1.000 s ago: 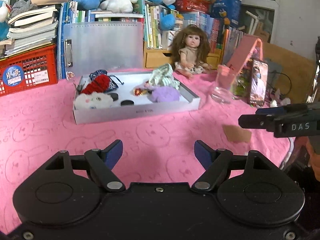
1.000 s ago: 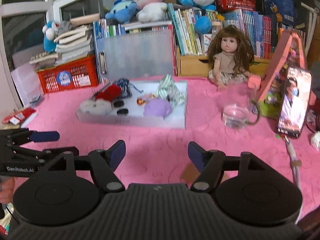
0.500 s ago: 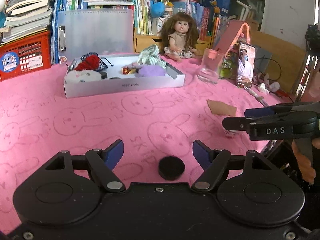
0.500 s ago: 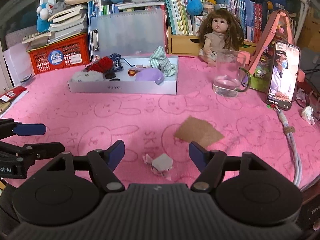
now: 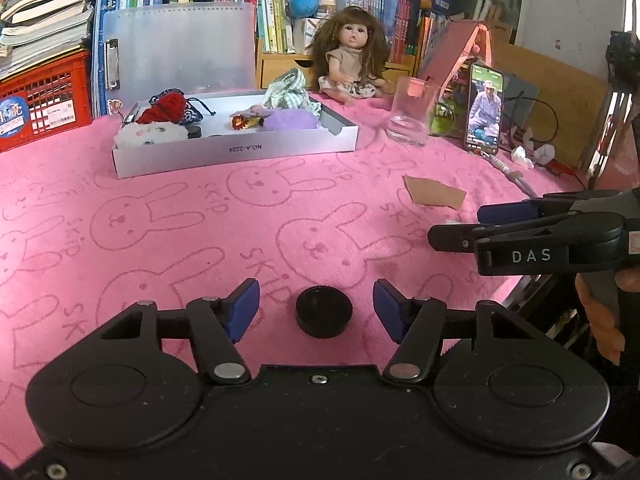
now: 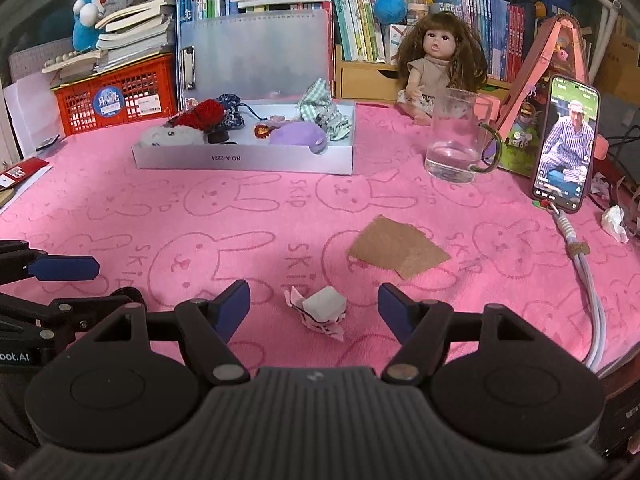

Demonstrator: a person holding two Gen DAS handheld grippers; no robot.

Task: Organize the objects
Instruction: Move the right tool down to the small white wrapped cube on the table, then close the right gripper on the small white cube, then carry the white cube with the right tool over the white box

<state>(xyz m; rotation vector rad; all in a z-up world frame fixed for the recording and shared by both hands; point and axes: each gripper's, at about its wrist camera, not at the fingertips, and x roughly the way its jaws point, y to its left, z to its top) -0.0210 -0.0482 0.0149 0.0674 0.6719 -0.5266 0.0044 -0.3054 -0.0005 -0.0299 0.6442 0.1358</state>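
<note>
Black cap (image 5: 324,316) on pink cloth (image 5: 160,240), between left gripper (image 5: 316,310) fingers, just closing in, not yet touching. Crumpled wrapper (image 6: 320,312) between right gripper (image 6: 314,306) fingers, spread wide, untouched.

Evenly bright indoor light, sharp focus across both fisheye views, edges strongly curved and darkened at the corners, soft shadows on the pink cloth (image 5: 168,248)

The white box (image 5: 236,152) is showing "NO.A-2224" upside down on its front wall. The pink cloth (image 5: 160,216) covering the desk is repeating "SKIP" beside rabbit outlines. The right gripper (image 5: 456,226) is bearing "DAS"; the left gripper (image 6: 64,280) is displaying the partial mark "bot.AI".
</note>
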